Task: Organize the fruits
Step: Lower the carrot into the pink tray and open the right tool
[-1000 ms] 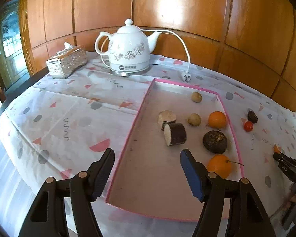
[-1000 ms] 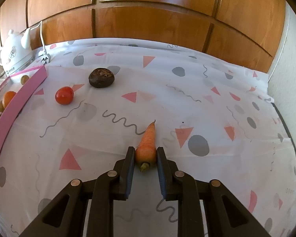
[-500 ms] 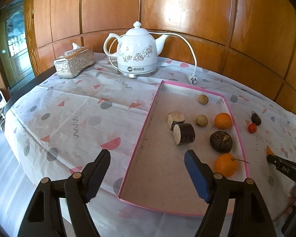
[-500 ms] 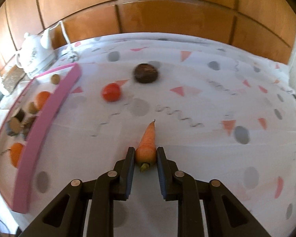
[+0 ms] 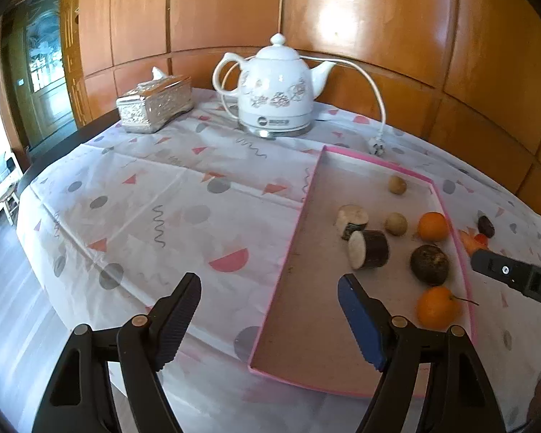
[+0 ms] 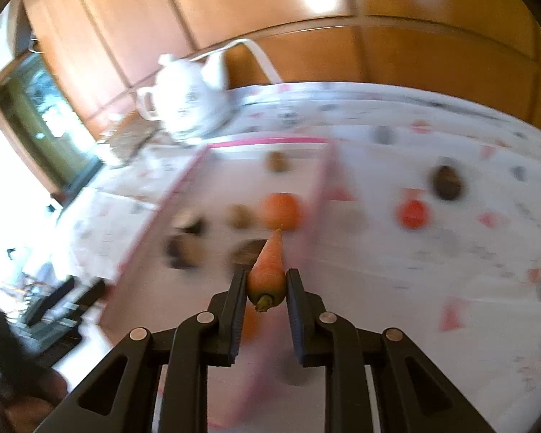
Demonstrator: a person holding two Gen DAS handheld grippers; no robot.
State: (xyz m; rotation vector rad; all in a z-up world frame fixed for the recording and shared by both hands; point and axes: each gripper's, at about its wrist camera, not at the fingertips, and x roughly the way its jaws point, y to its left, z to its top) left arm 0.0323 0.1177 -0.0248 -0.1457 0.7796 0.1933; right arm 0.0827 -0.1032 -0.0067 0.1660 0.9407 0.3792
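A: Looking along the left wrist view first: the left black two-finger gripper (image 5: 269,308) hangs with its fingers spread wide and nothing between them, above the near end of the shallow pink-rimmed rectangular tray (image 5: 455,241).

B: And what's in that tray?

A: Two round oranges, one near the right rim (image 5: 432,226) and one with a stalk closer to us (image 5: 438,306). Between them sits a dark round rough-skinned fruit (image 5: 429,264). Left of that, two short cut stem pieces with pale ends (image 5: 368,250), one behind the other and touching. Two small tan balls as well (image 5: 396,223), one farther back. Beyond the tray stand a white ceramic electric kettle (image 5: 276,88) and a silver embossed tissue box (image 5: 155,107), both on the white patterned tablecloth (image 5: 162,195).

B: Over to the right wrist view.

A: Blurry, but the grip is sharp: the right black two-finger gripper (image 6: 265,285) is clamped on the thick end of a small orange carrot (image 6: 268,270), tip pointing forward, held above the tray's near right part. Out on the cloth right of the tray lie a small red tomato (image 6: 413,213) and, just behind it, a dark brown round fruit (image 6: 447,182).
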